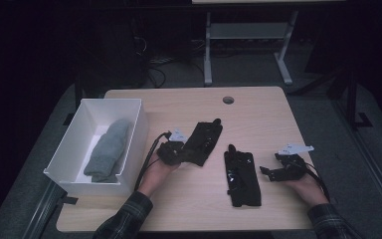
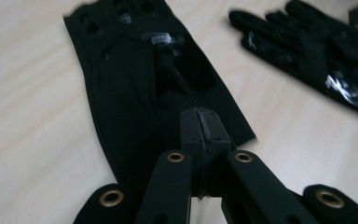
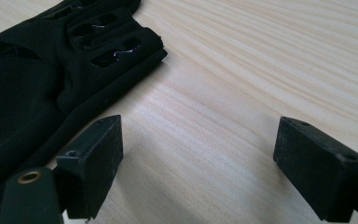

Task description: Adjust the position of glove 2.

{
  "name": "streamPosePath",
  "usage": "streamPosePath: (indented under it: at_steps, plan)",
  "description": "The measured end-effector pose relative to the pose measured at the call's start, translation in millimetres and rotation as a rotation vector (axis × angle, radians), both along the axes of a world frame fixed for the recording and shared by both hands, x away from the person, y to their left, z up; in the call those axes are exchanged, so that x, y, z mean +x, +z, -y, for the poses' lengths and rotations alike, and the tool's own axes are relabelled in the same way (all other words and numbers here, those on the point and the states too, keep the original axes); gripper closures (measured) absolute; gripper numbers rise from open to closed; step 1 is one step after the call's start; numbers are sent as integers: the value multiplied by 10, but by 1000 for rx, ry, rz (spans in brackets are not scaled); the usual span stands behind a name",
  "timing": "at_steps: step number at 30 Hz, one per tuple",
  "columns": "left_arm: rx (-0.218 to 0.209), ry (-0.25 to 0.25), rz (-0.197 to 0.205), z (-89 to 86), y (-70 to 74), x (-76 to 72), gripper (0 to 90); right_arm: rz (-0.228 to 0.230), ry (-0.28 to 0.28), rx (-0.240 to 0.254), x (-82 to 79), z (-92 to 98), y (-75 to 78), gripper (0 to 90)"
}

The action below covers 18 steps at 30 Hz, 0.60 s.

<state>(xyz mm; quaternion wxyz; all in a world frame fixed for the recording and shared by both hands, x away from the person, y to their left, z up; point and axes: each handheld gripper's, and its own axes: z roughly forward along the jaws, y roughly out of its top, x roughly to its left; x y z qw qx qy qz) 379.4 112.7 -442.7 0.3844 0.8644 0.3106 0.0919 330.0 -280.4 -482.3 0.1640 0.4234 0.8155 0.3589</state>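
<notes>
Black glove (image 2: 140,88) in left gripper (image 2: 200,130) shows no legible writing.

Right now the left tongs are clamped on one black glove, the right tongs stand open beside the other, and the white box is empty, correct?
Not quite: the white box holds a folded grey sock, as the high view shows. The rest stands.
</notes>
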Motion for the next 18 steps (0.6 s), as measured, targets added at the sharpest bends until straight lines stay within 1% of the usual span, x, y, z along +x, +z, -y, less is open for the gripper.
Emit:
streamPosePath:
  at_steps: [4, 6, 8, 10, 11, 14, 18]
  plan:
    - [-3, -5, -9, 101, -28, 192, 897, -1, -1, 0, -1, 0, 0, 157]
    - [-11, -7, -14, 148, -56, 266, 897, 1, 0, -1, 0, 1, 0, 157]
    - [-5, -18, -10, 181, -87, 326, 897, -4, -2, 1, -2, -1, 1, 157]
    - [-4, -17, -15, 216, -122, 365, 897, -4, -1, 1, -2, -1, 1, 157]
    - [10, -18, -14, 227, -140, 390, 897, -4, -2, 1, -1, -1, 1, 157]
    - [-3, -11, -38, 250, -208, 419, 897, -5, -2, 2, 2, -1, 1, 157]
    - [-13, -18, -50, 218, -219, 410, 898, -5, -2, 2, 1, -1, 1, 157]
